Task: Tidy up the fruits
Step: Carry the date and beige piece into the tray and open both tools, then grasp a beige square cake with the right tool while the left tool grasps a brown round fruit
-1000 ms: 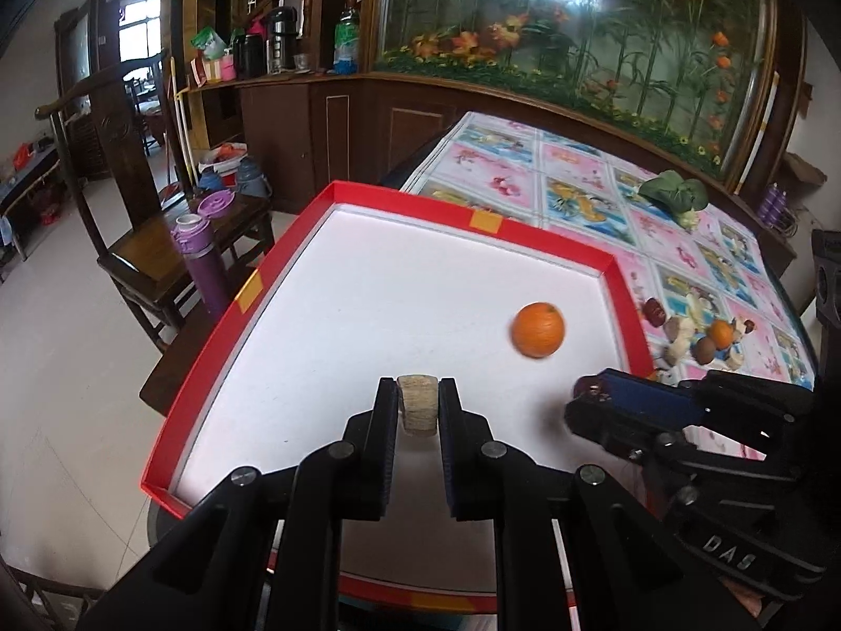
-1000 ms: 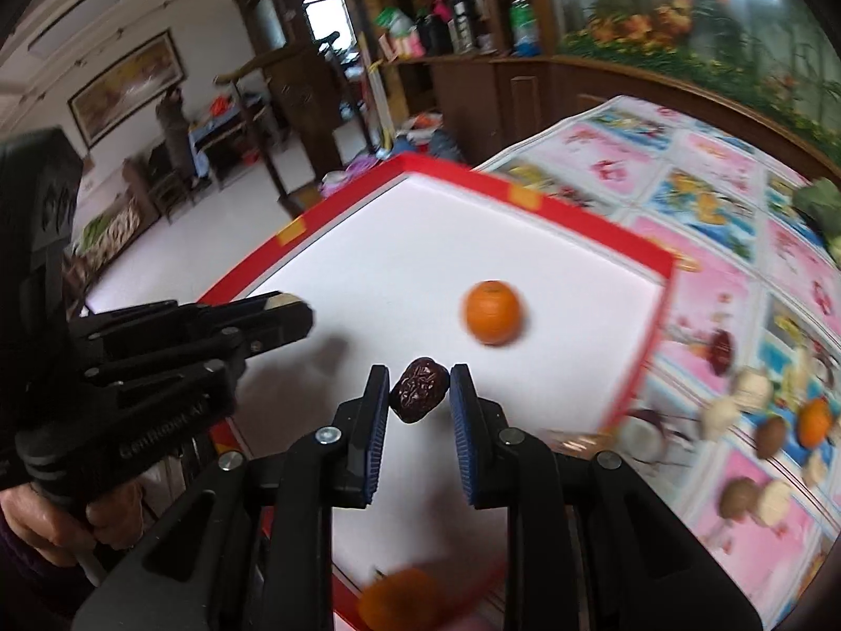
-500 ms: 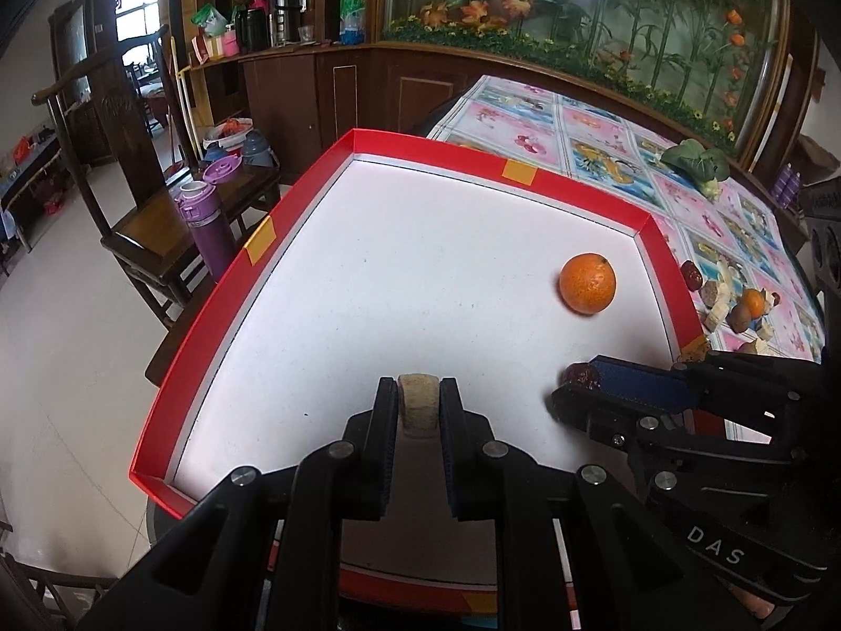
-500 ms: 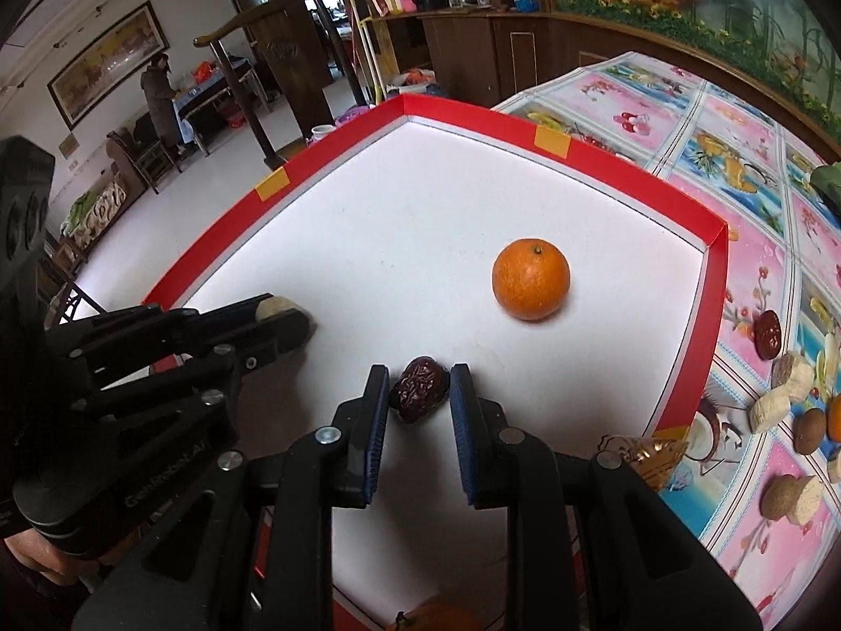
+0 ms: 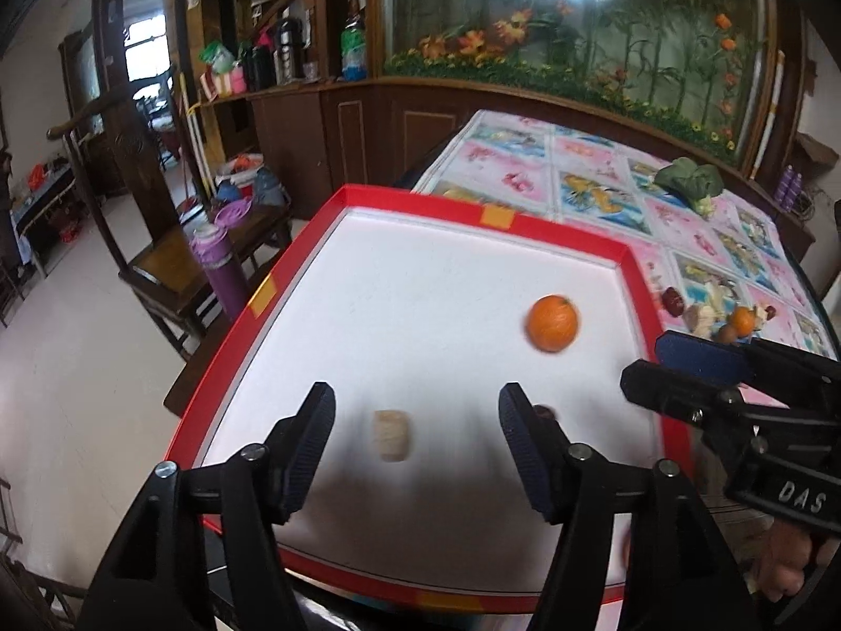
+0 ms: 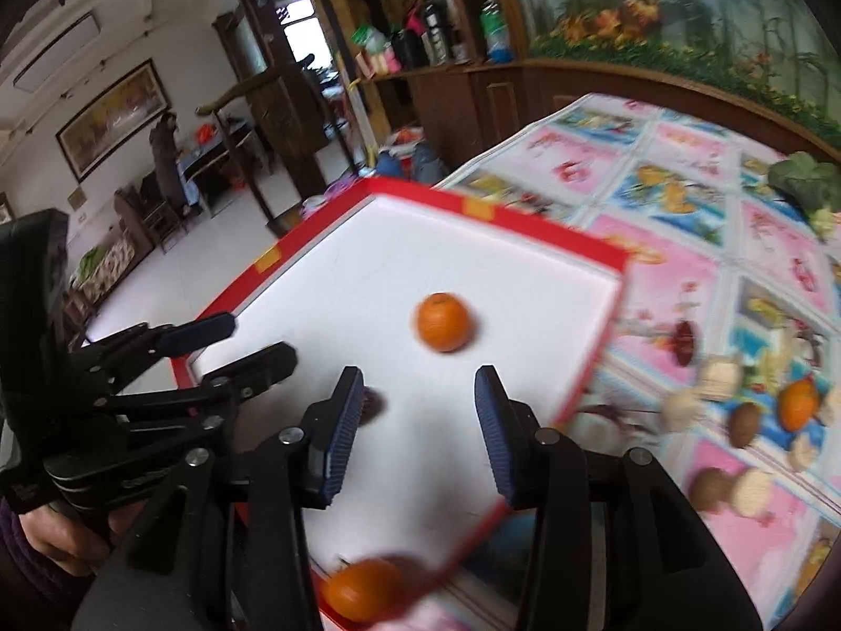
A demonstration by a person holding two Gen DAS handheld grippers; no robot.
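Currently | tray (image 5: 252,305): orange (image 5: 552,323), date (image 6: 372,404), pale piece (image 5: 391,434) placed | both grippers (image 5: 415,441) (image 6: 418,426) wide, empty | table fruit pile (image 6: 746,420) remained.

Daylight from the window (image 5: 141,47) at far left fills the room brightly; the glass panel (image 5: 578,10) shows glare. Fisheye bending darkens corners. Motion blur smears the orange (image 6: 442,321) (worse in the right wrist view), soft shadows beneath.

Matt white tray (image 5: 420,315), probably foam.
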